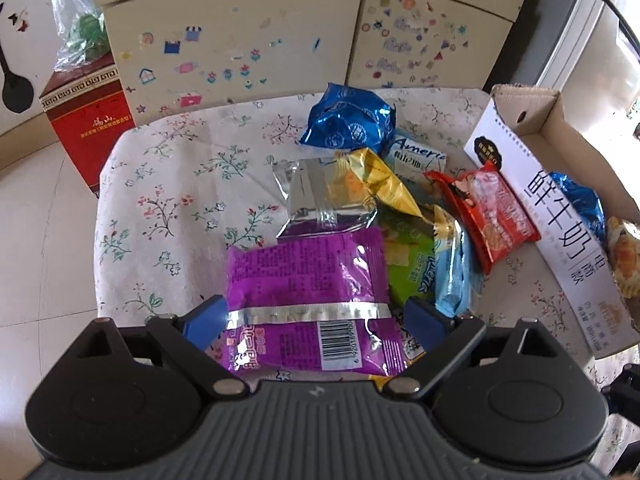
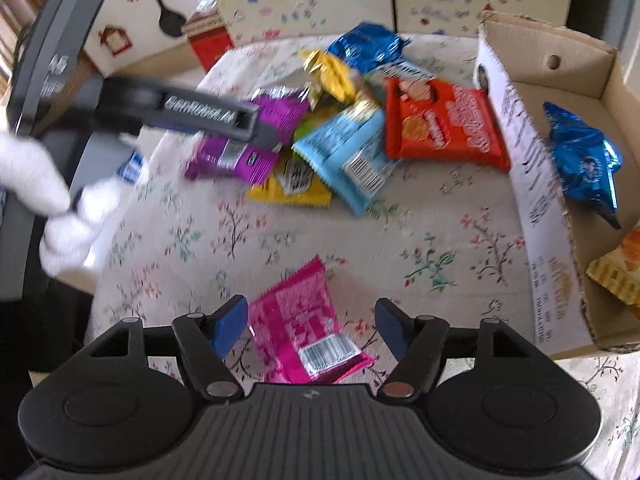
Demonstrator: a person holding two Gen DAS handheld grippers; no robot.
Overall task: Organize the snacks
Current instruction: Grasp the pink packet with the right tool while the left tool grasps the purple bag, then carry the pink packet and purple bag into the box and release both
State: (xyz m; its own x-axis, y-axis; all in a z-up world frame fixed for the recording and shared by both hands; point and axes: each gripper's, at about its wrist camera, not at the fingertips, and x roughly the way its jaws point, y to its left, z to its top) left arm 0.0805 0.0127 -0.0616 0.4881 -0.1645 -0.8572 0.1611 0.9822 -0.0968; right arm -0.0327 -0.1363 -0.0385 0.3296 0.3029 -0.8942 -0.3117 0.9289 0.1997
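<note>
Snack packets lie in a loose heap on a table under a flowered cloth (image 2: 280, 240). Nearest the right gripper (image 2: 310, 324), a pink packet (image 2: 298, 320) lies flat on the cloth between its blue fingertips (image 2: 230, 322), which stand apart on either side without pressing it. The left gripper (image 1: 314, 318) hangs over a purple packet (image 1: 308, 276) with its jaws spread wide, one blue pad at each edge of the packet; whether they touch it I cannot tell. From the right wrist view, a white-gloved hand (image 2: 60, 200) holds that left gripper over the heap. Past the purple packet lie a silver packet (image 1: 324, 200), a green packet (image 1: 404, 256), a light blue packet (image 2: 348, 152), a yellow one (image 2: 296, 192) and a red packet (image 2: 440, 124), then a dark blue foil bag (image 1: 348, 120) farthest off. To the right stands an open cardboard box (image 2: 532, 184) holding another blue foil bag (image 2: 584, 160). Beyond the table a red carton (image 1: 88, 120) stands against a stickered cabinet (image 1: 240, 40).
</note>
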